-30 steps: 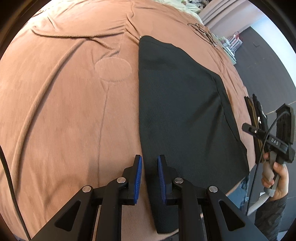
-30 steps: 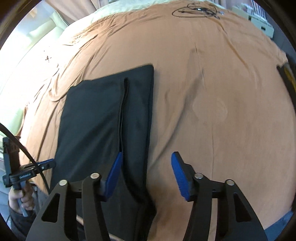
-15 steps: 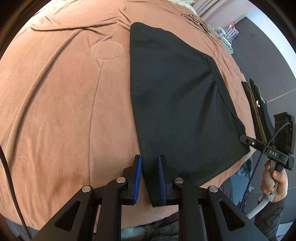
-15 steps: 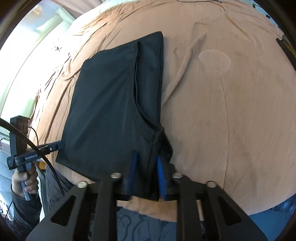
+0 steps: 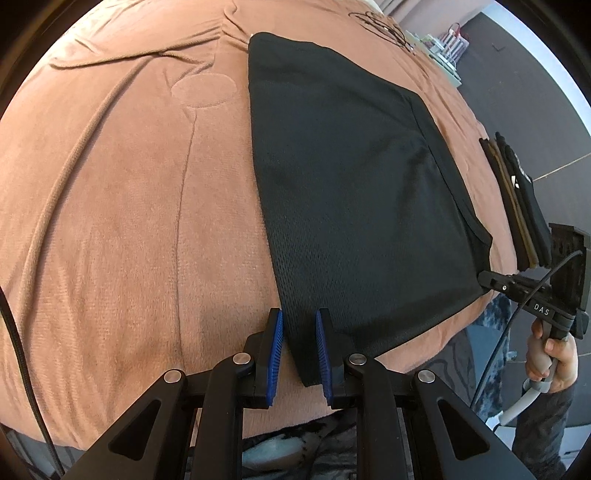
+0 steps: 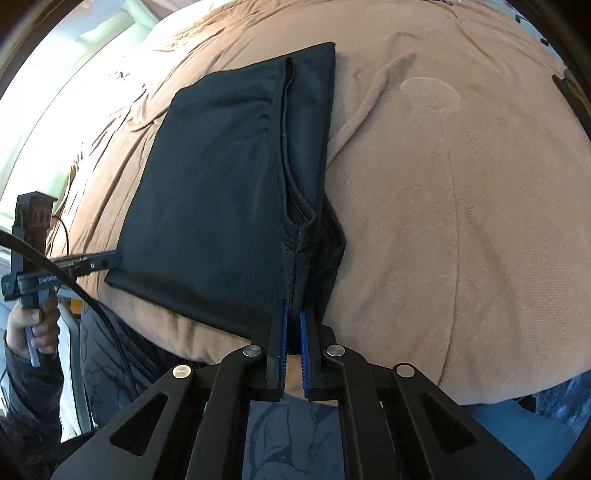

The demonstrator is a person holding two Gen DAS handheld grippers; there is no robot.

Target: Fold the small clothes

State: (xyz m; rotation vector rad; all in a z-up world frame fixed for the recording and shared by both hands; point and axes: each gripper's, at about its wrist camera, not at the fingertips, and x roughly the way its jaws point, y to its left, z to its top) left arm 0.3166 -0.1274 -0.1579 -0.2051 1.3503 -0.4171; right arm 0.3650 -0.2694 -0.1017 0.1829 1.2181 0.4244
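Black mesh garment [image 5: 354,192] flat on brown plush bedspread [image 5: 122,206]. Your left gripper [image 5: 299,347] and right gripper [image 6: 292,334] each pinch near corner, probably ready for folding away.

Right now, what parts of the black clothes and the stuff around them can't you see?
- Left wrist view: the black garment's near corner is hidden between the left tongs.
- Right wrist view: the right tongs cover the hem they pinch.
- Left wrist view: the folded stack is edge-on, so its pieces are unreadable.
- The cable tangle is too small.
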